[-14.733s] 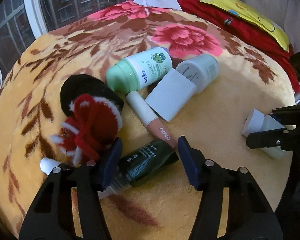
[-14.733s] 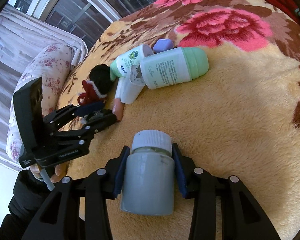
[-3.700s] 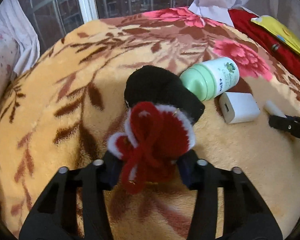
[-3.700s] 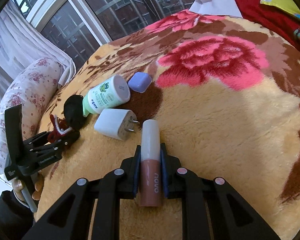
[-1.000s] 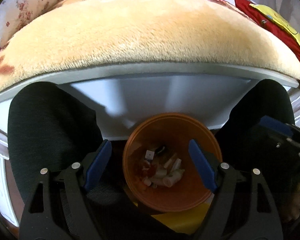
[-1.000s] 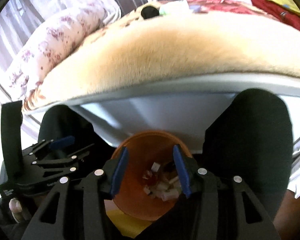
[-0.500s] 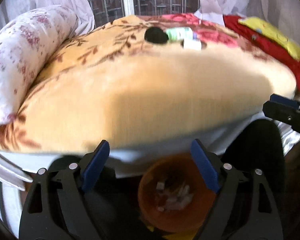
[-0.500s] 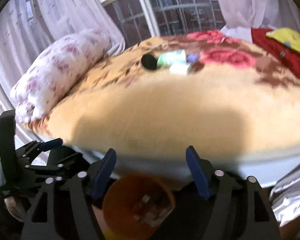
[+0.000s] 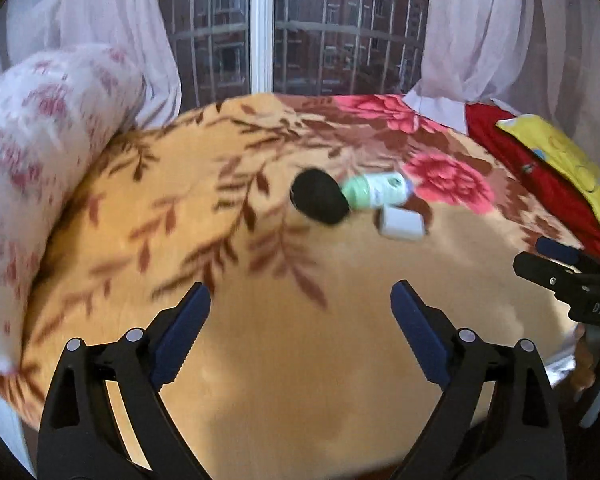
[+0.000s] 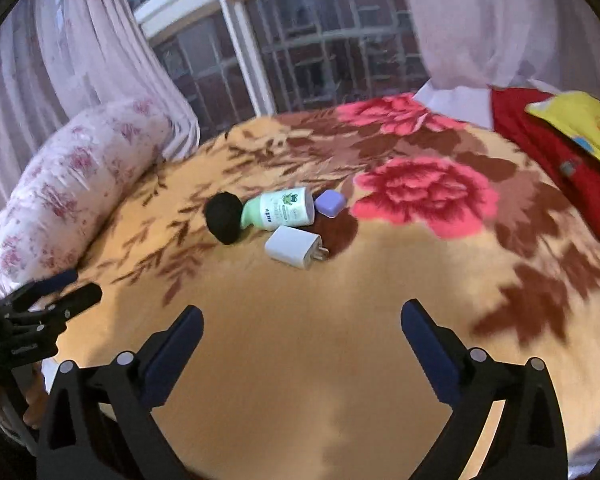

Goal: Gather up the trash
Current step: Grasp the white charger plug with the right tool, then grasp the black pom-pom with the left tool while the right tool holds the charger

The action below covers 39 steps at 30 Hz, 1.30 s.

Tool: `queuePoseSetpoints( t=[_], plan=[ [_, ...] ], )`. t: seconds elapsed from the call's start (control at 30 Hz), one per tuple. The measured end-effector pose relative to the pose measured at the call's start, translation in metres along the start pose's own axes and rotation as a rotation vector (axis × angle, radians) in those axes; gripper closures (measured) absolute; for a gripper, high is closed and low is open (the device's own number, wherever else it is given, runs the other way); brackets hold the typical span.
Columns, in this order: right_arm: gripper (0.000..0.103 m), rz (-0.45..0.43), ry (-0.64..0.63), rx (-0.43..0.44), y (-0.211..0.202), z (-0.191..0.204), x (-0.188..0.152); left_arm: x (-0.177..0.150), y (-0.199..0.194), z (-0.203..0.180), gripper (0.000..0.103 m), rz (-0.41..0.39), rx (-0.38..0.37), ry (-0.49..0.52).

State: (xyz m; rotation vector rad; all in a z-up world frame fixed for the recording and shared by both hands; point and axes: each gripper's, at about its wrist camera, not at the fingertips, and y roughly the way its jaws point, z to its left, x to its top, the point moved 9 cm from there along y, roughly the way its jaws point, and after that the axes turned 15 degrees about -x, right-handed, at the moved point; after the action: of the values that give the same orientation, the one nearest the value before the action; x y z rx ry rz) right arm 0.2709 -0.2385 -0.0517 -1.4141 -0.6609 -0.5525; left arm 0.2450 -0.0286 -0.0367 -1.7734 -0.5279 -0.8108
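**A:** Ahead of both grippers, on the bed's floral blanket: four items left. Item 1, black round object, soft-looking, kind uncertain since the left wrist view is smeared. Item 2, green-and-white bottle, lying on its side, touching item 1. Item 3, white plug adapter, just nearer than the bottle, prongs pointing right. Item 4, small lilac box, at the bottle's far right end.

**B:** Gripper status?

**A:** Left gripper: jaws spread wide, having just been opening, nothing between them. Right gripper: same, spread to the full, empty. Both hang well short of the cluster, with bare blanket under the fingers.

**B:** Risks from here?

**A:** Entry one: the bottle may roll off on the plush pile if a finger nudges its side before the jaws close. Entry two: items 1 and 2 touch, so a wide closure could drag both or catch blanket fibres. Entry three: the adapter's prongs may snag the pile. Entry four: both grippers face the same tight group, so they could collide if they reach together.
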Motion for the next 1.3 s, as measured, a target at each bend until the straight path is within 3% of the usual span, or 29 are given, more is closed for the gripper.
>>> queuePoseSetpoints(
  t=[0.13,0.23,0.33,0.5,0.6,0.67,0.7,0.8,0.87,0.93,1.17,1.3],
  plan=[
    [0.006,0.081,-0.187,0.073,0.047,0.023,0.014,0.015,0.041,0.013,0.013,0.003,0.026,0.014],
    [0.006,0.056,-0.352,0.061,0.074,0.037,0.024,0.017,0.065,0.022,0.013,0.017,0.036,0.009],
    [0.006,0.073,-0.405,0.065,0.101,0.042,0.034,0.012,0.085,0.035,0.013,0.043,0.055,-0.007],
    [0.007,0.143,-0.472,0.110,0.133,0.056,0.037,-0.001,0.100,0.051,0.013,0.090,0.007,-0.105],
    [0.017,0.181,-0.563,0.131,0.145,0.071,0.030,-0.005,0.103,0.053,0.013,0.097,-0.019,-0.133],
    [0.030,0.210,-0.645,0.120,0.154,0.077,0.020,-0.008,0.103,0.054,0.013,0.092,-0.032,-0.144],
    [0.029,0.224,-0.657,0.125,0.157,0.078,0.016,-0.008,0.103,0.053,0.013,0.087,-0.039,-0.147],
    [0.036,0.255,-0.601,0.137,0.160,0.075,0.017,-0.009,0.103,0.052,0.013,0.076,-0.061,-0.157],
    [0.052,0.252,-0.556,0.108,0.156,0.073,0.018,-0.009,0.103,0.053,0.013,0.078,-0.064,-0.161],
    [0.058,0.244,-0.520,0.073,0.149,0.071,0.016,-0.009,0.103,0.053,0.013,0.079,-0.066,-0.163],
    [0.060,0.172,-0.359,0.026,0.109,0.045,0.001,-0.008,0.103,0.054,0.013,0.089,-0.074,-0.183],
    [0.060,0.173,-0.217,0.004,0.112,0.014,-0.005,0.015,0.101,0.050,0.013,0.071,-0.096,-0.222]
  ],
)
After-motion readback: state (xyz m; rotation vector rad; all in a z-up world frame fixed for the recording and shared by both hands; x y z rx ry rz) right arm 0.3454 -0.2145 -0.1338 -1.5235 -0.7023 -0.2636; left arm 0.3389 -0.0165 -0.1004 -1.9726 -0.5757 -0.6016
